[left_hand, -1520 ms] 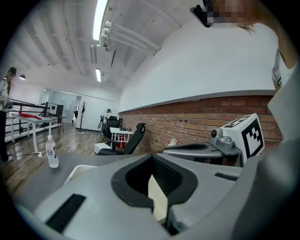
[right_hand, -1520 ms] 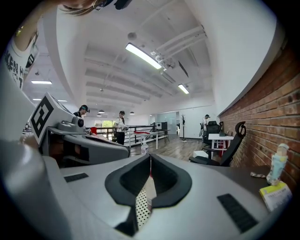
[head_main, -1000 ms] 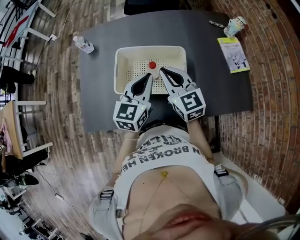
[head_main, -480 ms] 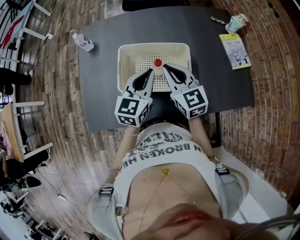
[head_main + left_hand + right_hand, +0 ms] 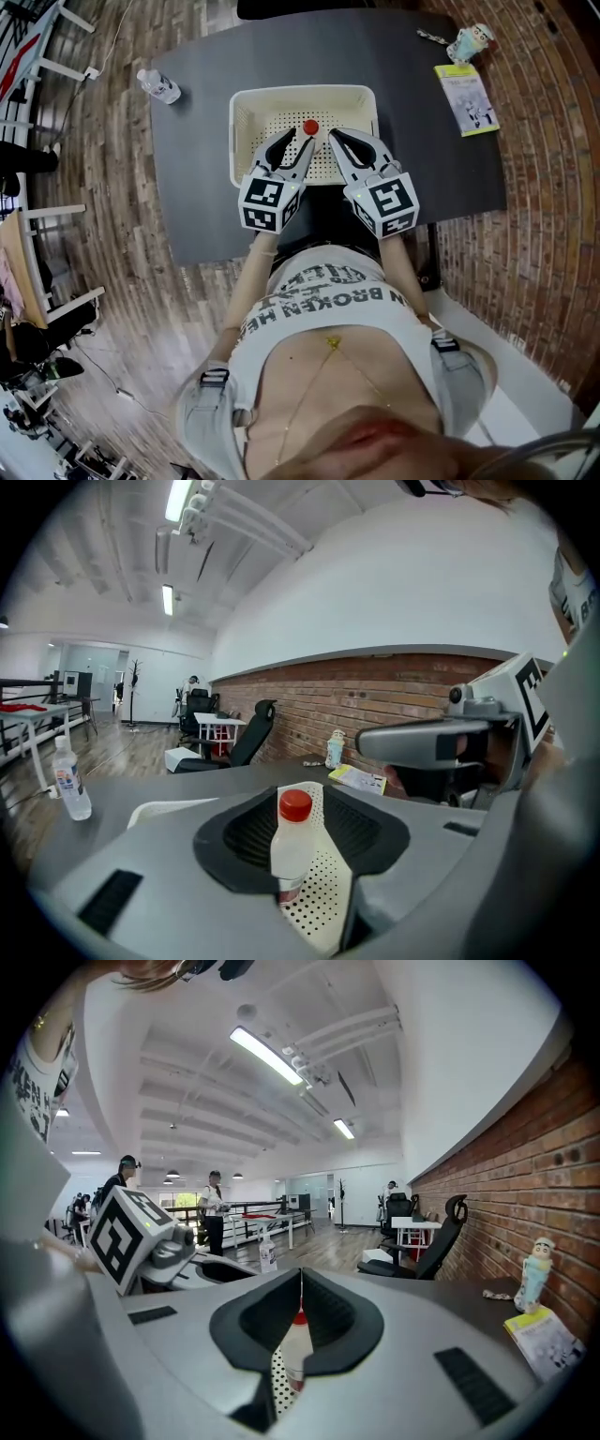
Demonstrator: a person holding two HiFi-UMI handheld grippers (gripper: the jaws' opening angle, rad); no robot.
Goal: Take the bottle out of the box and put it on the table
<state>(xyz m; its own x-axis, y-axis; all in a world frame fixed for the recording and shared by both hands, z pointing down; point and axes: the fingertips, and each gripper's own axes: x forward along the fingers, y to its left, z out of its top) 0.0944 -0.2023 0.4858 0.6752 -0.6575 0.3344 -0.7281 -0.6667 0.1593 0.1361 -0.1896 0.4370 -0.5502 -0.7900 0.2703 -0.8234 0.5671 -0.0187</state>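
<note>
head view: cream box [image 5: 246,122] sits mid table [image 5: 197,187], with bare table on both sides of it. the bottle [image 5: 310,127] stands upright inside, about the middle, clear of the walls. left hand-held gripper [image 5: 292,142] and right hand-held gripper [image 5: 339,141] both reach over the near rim.
left gripper view: jaws opening, bottle in the gap, released, not gripping it.
right gripper view: jaws clenched tip to tip, empty, bottle just beyond.
</note>
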